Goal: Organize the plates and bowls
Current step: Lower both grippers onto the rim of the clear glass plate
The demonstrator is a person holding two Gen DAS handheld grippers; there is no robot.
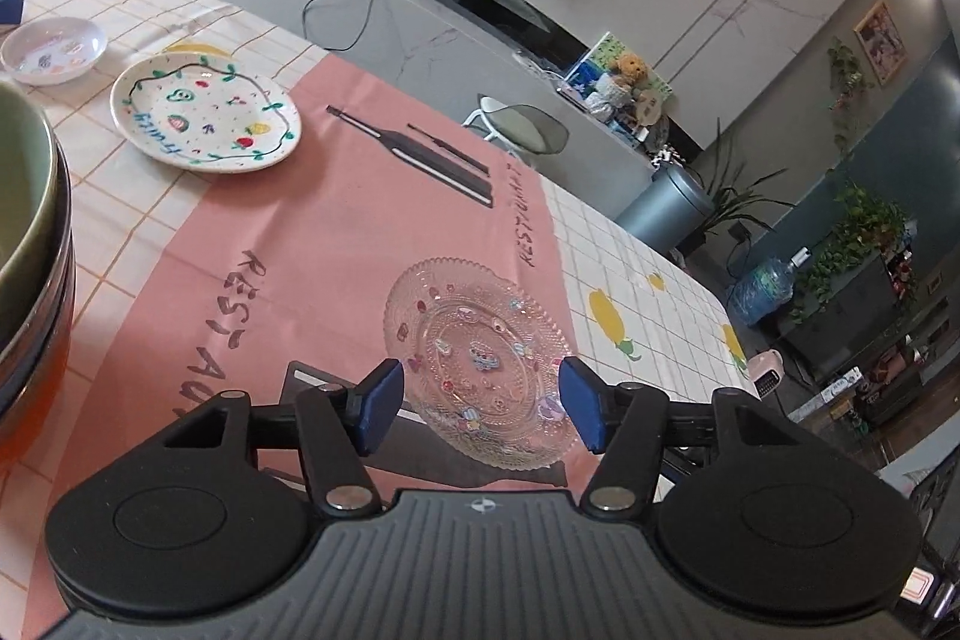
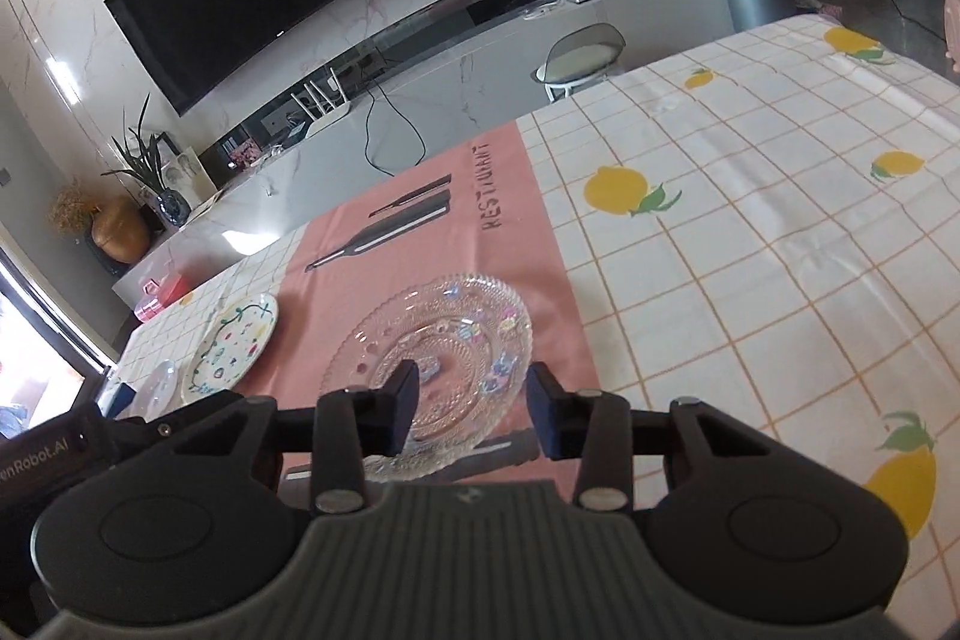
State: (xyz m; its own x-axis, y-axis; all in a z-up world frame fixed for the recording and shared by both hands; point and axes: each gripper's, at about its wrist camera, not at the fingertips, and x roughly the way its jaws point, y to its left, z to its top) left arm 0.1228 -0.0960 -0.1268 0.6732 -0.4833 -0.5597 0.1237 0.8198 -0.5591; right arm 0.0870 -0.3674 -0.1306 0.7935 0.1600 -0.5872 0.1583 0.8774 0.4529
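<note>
with both grippers, left [image 1: 480, 406] and right [image 2: 471, 409], gaping empty around the glass plate [image 1: 477, 361] on the pink mat [image 1: 312, 244], two uneven pinches on its slick rim could skid it away.

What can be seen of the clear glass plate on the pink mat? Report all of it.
The clear glass plate is round and shallow, of pressed glass with a beaded, ridged texture and a scalloped rim, dotted with small coloured stickers or motifs. It looks empty and intact. It lies flat and right side up on the pink mat, near the mat's border with the checked lemon tablecloth. The left gripper and right gripper both hang near its closest edge, jaws apart; neither visibly grips it.
</note>
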